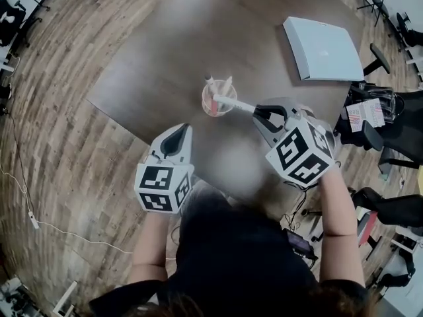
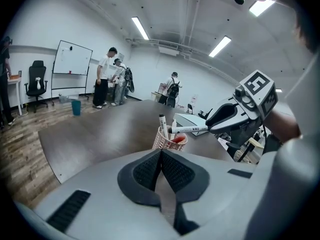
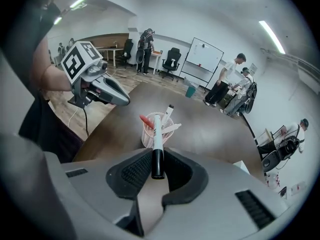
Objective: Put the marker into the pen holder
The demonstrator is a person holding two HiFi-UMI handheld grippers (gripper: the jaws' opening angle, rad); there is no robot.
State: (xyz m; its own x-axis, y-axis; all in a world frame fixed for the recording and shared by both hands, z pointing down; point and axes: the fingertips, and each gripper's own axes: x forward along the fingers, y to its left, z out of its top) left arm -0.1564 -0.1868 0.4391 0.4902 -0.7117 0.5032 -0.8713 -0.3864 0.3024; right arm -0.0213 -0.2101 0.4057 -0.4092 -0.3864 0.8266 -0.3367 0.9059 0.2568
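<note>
Firmly, right tool (image 1: 259,111) grips the marker (image 1: 235,104) over a dark table (image 1: 198,38) on plank flooring (image 1: 59,144); left tool (image 1: 181,131) clenched.

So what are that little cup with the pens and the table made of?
The pen holder looks like pale pink plastic, going by its open lattice wall. The table seems a dark wood-look laminate, smooth with a faint sheen; real wood can't be ruled out.

Marker (image 3: 157,146): white barrel with small dark print, black cap. Pen holder (image 2: 161,143): pale pink-white lattice mesh with red showing inside, on a dark brown table (image 1: 172,58) over a floor (image 1: 59,144) of mixed brown wood planks. Left gripper (image 2: 161,153) and right gripper (image 3: 159,156): pale grey shells, black cross-hatched pads, cubes with black-and-white square markers.
</note>
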